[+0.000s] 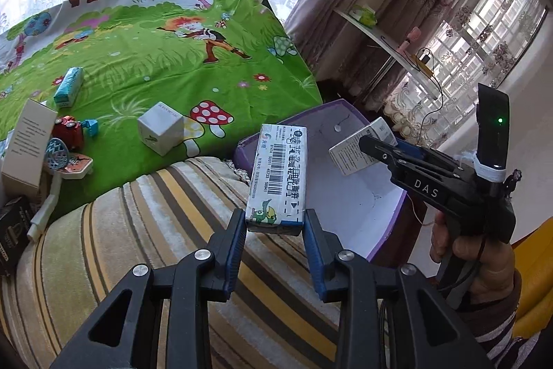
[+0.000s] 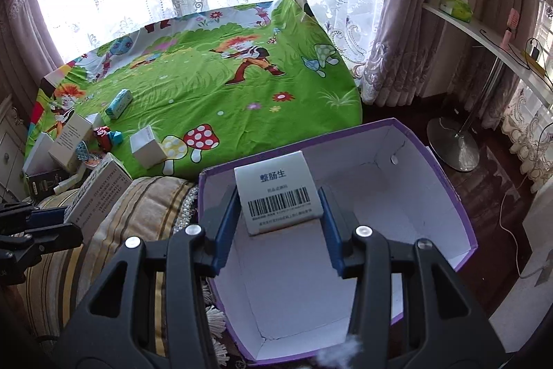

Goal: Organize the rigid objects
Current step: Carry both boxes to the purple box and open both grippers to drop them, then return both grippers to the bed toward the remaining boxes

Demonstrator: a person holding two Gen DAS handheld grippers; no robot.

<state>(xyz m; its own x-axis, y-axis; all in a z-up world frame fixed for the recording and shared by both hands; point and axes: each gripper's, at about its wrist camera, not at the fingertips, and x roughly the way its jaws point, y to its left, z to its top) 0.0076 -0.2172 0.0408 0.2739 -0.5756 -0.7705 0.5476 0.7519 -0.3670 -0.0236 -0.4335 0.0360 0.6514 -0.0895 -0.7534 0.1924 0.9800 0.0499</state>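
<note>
My left gripper [image 1: 274,225] is shut on a long white carton with a barcode and a green cartoon [image 1: 278,178], held above the striped cushion beside the purple box [image 1: 390,220]. My right gripper [image 2: 281,213] is shut on a small white medicine box with a barcode [image 2: 276,192], held over the open purple box [image 2: 446,196], whose white inside holds nothing else I can see. The right gripper with its box also shows in the left wrist view [image 1: 366,144], and the left gripper with its carton shows at the left edge of the right wrist view [image 2: 52,220].
On the green cartoon sheet [image 1: 166,57] lie a teal box [image 1: 69,85], a white cube box [image 1: 160,127], a red toy car [image 1: 67,132], a tall white box [image 1: 29,144] and a small paddle toy [image 1: 62,158]. A striped cushion [image 1: 138,230] lies below. A desk [image 2: 490,40] stands at right.
</note>
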